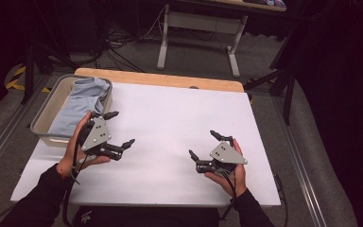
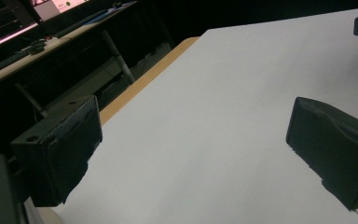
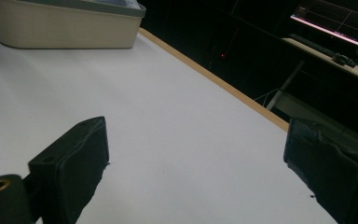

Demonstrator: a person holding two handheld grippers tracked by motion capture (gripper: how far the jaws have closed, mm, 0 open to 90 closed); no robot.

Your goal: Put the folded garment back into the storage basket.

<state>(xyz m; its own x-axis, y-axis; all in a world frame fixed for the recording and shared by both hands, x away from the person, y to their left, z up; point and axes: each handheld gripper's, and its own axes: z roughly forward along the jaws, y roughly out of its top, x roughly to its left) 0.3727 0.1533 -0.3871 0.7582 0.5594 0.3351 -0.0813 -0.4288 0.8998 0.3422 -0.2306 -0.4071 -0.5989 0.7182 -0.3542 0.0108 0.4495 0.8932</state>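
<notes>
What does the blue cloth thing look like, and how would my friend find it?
Start at the big white table and go to its far left corner, where a grey bin sits. The light blue cloth lies crumpled inside that bin, just beyond the left gripper. It is the only soft, blue thing there; everything nearby is hard and white, grey or black.

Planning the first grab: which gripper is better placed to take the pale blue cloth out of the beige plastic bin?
Left, probably. The left gripper, jaws open, sits right beside the beige plastic bin holding the pale blue cloth; the right gripper is across the white table.
</notes>
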